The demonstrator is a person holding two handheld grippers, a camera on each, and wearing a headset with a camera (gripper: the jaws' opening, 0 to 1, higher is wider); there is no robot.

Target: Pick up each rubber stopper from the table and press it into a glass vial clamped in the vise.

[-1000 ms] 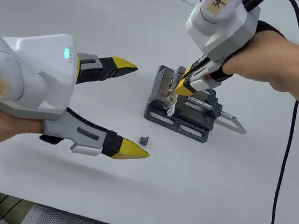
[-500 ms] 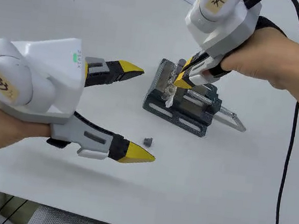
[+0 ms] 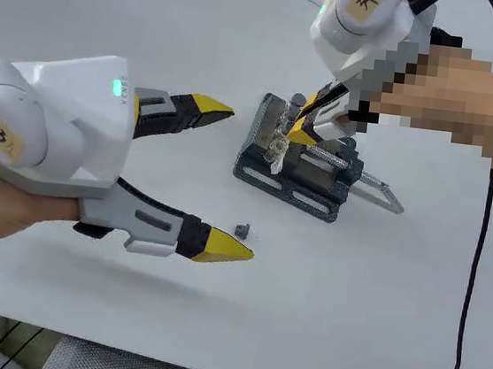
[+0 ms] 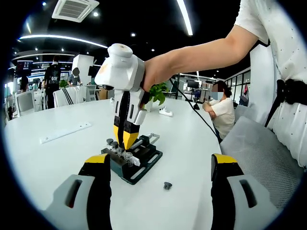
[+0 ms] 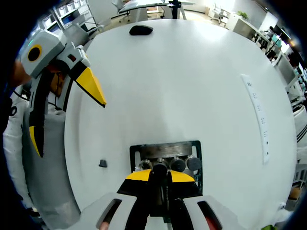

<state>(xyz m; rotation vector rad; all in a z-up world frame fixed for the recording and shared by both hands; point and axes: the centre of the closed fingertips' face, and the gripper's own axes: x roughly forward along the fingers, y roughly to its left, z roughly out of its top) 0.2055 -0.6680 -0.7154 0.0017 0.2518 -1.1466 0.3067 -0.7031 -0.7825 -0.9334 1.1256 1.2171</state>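
Note:
A dark vise (image 3: 299, 195) on the white table clamps a row of glass vials (image 3: 275, 152). My right gripper (image 3: 299, 133) points down onto that row, shut on what looks like a dark rubber stopper (image 5: 159, 166) at a vial's mouth. Other vials (image 5: 185, 164) carry dark stoppers. One loose grey stopper (image 3: 241, 230) lies on the table in front of the vise, also seen as stopper (image 4: 167, 185) and stopper (image 5: 102, 163). My left gripper (image 3: 229, 182) hovers wide open left of the vise, its lower tip just short of the loose stopper, nothing between its fingers.
The vise's screw handle (image 3: 379, 192) sticks out to the right. A black cable (image 3: 469, 263) trails down the right side. A white power strip (image 5: 256, 115) lies at the table's far side. People sit at tables in the background (image 4: 218, 103).
The right gripper's tips stay at the vial row, barely shifted. The left gripper drifts slightly and stays wide open; the loose stopper has not moved.

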